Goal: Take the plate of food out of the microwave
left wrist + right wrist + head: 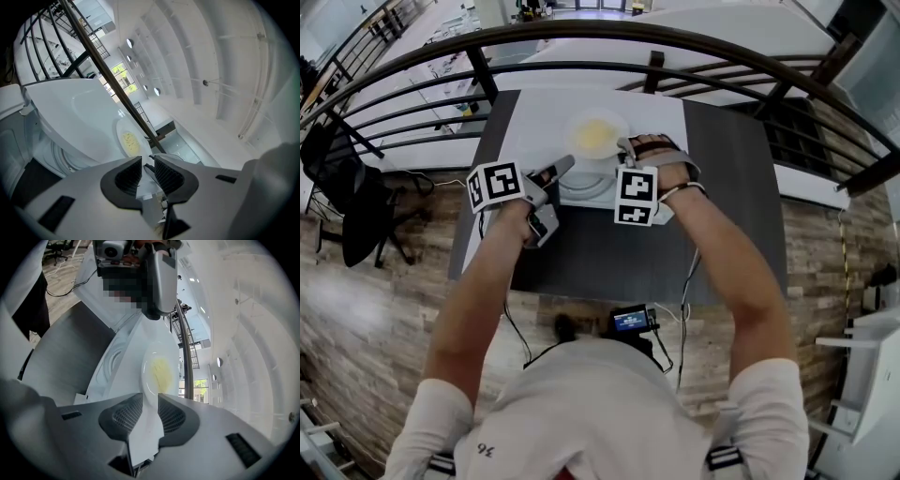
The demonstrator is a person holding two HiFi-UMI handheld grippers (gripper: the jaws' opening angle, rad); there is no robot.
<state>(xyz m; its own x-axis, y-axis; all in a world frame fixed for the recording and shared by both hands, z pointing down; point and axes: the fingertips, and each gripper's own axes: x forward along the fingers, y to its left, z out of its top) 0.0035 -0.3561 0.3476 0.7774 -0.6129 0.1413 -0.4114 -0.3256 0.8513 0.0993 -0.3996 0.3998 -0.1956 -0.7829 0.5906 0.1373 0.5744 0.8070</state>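
Around the plate (158, 371) rim, right claw (150, 401) sits spread (left claw (148, 164) narrow).

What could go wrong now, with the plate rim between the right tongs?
1. The right tongs seem to straddle the rim of the plate without clamping it; withdrawing crookedly may drag or tip it, spilling the yellow food.
2. The left tongs, open and empty, hover beside the plate; a stray move could knock it.
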